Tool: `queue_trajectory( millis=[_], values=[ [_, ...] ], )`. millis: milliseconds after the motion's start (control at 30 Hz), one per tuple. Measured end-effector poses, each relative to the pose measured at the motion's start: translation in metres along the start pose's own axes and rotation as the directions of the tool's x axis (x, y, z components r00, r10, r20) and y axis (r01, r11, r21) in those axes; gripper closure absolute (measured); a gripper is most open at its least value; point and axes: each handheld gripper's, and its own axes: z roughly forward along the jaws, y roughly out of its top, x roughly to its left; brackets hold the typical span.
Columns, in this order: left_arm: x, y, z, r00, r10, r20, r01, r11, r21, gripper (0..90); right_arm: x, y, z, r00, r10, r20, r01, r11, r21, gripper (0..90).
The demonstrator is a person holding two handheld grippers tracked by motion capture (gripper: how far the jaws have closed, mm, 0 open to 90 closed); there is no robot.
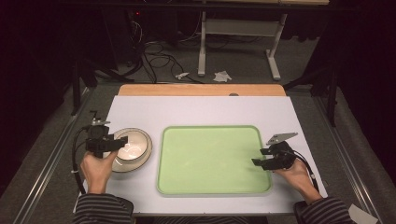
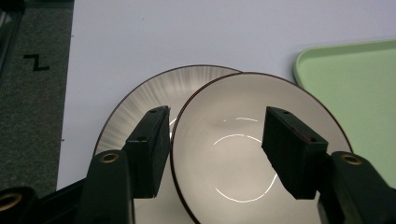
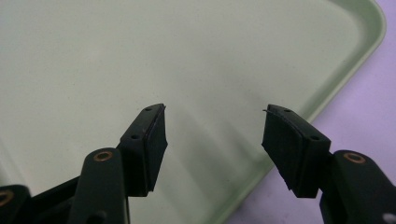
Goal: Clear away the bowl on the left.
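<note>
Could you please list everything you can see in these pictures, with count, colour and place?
bowl: one, cream with a dark rim, resting on the plate, left of the tray
plate: one, cream with fine ribbing and a dark rim, under the bowl
tray: one, pale green, middle of the table
table: one, white top with a wooden far edge
cables: several, dark, on the floor beyond the table
left tool: one, black, jaws open astride the bowl's near rim
right tool: one, black, jaws open over the tray's right edge
hands: two, striped sleeves, at the near edge
</note>
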Motion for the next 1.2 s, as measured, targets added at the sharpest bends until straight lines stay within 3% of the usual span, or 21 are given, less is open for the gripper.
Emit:
queue_trajectory(
  millis=[133, 500, 700, 800, 1000, 1200],
  values=[
    [0.006, -0.001, 0.004, 0.9996, -0.001, -0.027, 0.002, 0.9998, 0.019, 42.8, 0.0, 0.0, 0.0, 0.9999, -0.014, 0.003, 0.014, 1.0, 0.001, 41.2],
    [0.017, -0.004, 0.013, 0.9981, -0.034, -0.051, 0.037, 0.9974, 0.063, 48.5, 0.0, 0.0, 0.002, 1.0, -0.007, -0.006, 0.007, 1.0, 0.01, 41.1],
    [0.021, -0.007, 0.021, 0.9956, -0.007, -0.094, 0.015, 0.9956, 0.093, 50.2, 0.0, -0.001, 0.002, 0.9999, -0.016, -0.006, 0.016, 1.0, 0.012, 41.0],
    [0.021, -0.007, 0.022, 0.9953, -0.015, -0.096, 0.024, 0.9952, 0.095, 51.2, 0.0, 0.0, 0.002, 1.0, -0.008, -0.006, 0.008, 1.0, 0.012, 41.1],
    [0.023, -0.012, 0.031, 0.9933, 0.003, -0.116, 0.013, 0.9895, 0.144, 54.7, 0.0, -0.001, 0.002, 0.9997, -0.023, -0.004, 0.023, 1.0, 0.018, 41.0],
    [0.027, -0.012, 0.034, 0.9917, -0.052, -0.117, 0.07, 0.9854, 0.155, 61.2, 0.0, 0.0, 0.002, 0.9996, -0.028, 0.001, 0.028, 0.999, 0.021, 41.0]
  ],
)
